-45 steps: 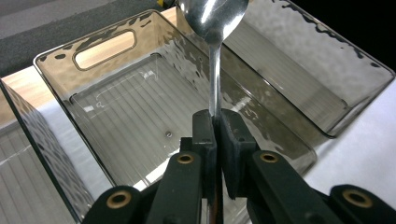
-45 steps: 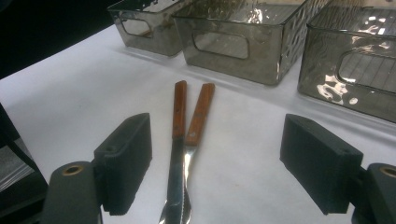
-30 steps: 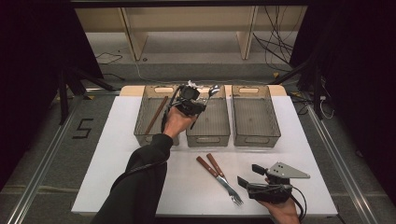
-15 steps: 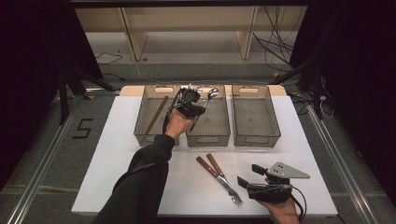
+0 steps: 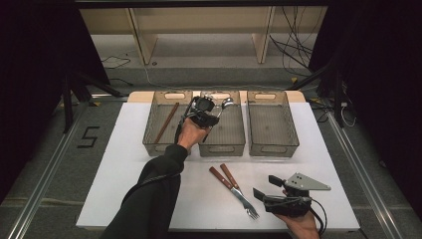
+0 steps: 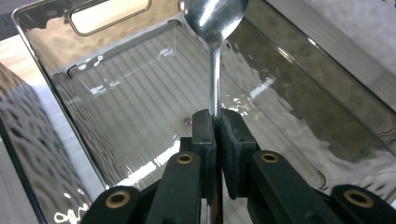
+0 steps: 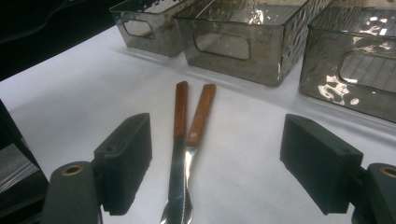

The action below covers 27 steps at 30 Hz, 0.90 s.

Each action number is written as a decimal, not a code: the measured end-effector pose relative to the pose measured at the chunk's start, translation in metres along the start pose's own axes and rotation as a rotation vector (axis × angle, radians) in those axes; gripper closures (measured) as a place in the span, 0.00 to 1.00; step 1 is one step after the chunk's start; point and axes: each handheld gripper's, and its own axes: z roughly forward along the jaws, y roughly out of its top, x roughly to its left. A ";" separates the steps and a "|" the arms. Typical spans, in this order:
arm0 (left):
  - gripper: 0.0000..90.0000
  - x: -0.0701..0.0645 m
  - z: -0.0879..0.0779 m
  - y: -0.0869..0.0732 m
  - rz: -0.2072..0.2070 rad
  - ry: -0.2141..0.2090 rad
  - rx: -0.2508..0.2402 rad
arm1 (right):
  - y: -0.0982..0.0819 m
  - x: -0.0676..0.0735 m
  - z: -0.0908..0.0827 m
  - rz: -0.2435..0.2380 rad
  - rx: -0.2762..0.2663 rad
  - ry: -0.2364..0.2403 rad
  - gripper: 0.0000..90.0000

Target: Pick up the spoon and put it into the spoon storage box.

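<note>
My left gripper (image 5: pixel 215 112) hovers over the middle bin (image 5: pixel 234 142), shut on the stem of a metal spoon (image 5: pixel 226 104). The left gripper view has the spoon (image 6: pixel 215 28) sticking up from the closed jaws, bowl at the top, above the bin's ribbed floor (image 6: pixel 140 93). At the table's front right my right gripper (image 5: pixel 266 188) stands open with nothing between its jaws. Just ahead of it lie a knife and a fork with wooden handles (image 5: pixel 224 177), side by side. In the right gripper view the two handles (image 7: pixel 189 114) lie between the wide-open pads (image 7: pixel 126 161).
Three smoked clear bins stand in a row at the back of the white table (image 5: pixel 124 169). The left bin (image 5: pixel 157 137) holds a long wooden-handled utensil (image 5: pixel 166 122). The right bin (image 5: pixel 272 122) has nothing visible in it.
The left gripper with the spoon has shifted slightly over the middle bin. The right gripper has stayed in place.
</note>
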 end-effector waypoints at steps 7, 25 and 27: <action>0.73 0.001 0.000 0.000 -0.035 -0.003 0.011 | 0.000 0.000 0.000 0.000 -0.001 -0.001 0.29; 0.27 -0.002 -0.067 -0.010 -0.011 -0.095 -0.073 | 0.006 0.004 0.002 -0.013 0.042 -0.003 0.28; 0.26 0.000 -0.076 -0.017 -0.012 -0.102 -0.083 | 0.008 0.006 0.002 -0.021 0.046 -0.001 0.28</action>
